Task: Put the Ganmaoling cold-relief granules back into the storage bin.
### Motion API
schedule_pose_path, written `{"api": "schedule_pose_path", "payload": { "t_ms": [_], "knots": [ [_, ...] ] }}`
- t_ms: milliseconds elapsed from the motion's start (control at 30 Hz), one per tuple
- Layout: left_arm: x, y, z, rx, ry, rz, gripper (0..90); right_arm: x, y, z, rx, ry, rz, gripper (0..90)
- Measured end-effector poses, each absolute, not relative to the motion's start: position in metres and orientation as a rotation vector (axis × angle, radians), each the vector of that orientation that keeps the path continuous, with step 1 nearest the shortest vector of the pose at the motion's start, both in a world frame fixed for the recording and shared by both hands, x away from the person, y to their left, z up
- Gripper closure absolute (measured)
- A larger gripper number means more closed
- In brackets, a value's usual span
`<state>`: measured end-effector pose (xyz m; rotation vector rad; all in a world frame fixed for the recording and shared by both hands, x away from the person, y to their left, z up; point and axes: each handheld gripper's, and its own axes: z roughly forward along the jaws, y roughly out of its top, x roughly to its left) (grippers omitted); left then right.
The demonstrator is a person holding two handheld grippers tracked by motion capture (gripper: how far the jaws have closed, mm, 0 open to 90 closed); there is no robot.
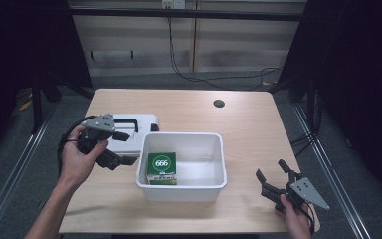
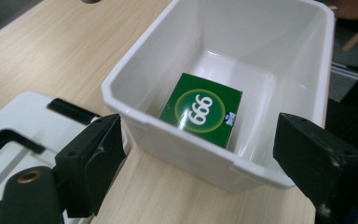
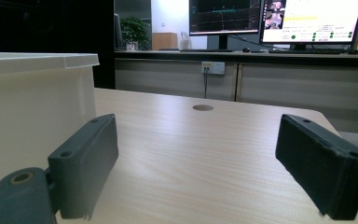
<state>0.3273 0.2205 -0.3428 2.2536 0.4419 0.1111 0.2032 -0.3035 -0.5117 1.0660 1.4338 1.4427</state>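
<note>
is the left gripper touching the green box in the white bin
Apart. The left gripper view shows the left gripper's jaws open outside the white bin, whose wall stands between them and the green box.

A light wooden table (image 1: pixel 248 124) is seen from above, with a round hole (image 1: pixel 219 103) near its far edge. A white bin (image 1: pixel 183 167) is set at its middle. A green box marked 666 (image 1: pixel 161 168) is seen inside the bin, at its near left corner. A white lid with a black handle (image 1: pixel 131 130) is laid flat, touching the bin's far left side. The left gripper (image 1: pixel 124 148) is held over the lid, jaws parted, nothing between them. The right gripper (image 1: pixel 270 173) is held at the table's near right corner, well apart from the bin, jaws spread, nothing held.
</note>
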Motion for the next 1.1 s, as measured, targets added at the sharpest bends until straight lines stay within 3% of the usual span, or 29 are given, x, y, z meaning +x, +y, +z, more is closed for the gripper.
{"api": "schedule_pose_path", "payload": {
  "t_ms": [600, 900, 1100],
  "knots": [
    [0.279, 0.282, -0.391, 2.146, 0.631, 0.204, 16.2, 0.203, -0.304, -0.512, 1.066, 1.432, 1.442, 12.4],
    [0.267, 0.292, -0.423, 2.085, 0.763, 0.261, 16.3, 0.204, -0.303, -0.512, 1.069, 1.430, 1.444, 12.4],
    [0.268, 0.289, -0.424, 2.008, 0.720, 0.290, 15.8, 0.203, -0.304, -0.512, 1.075, 1.436, 1.443, 12.4]
  ]
}}
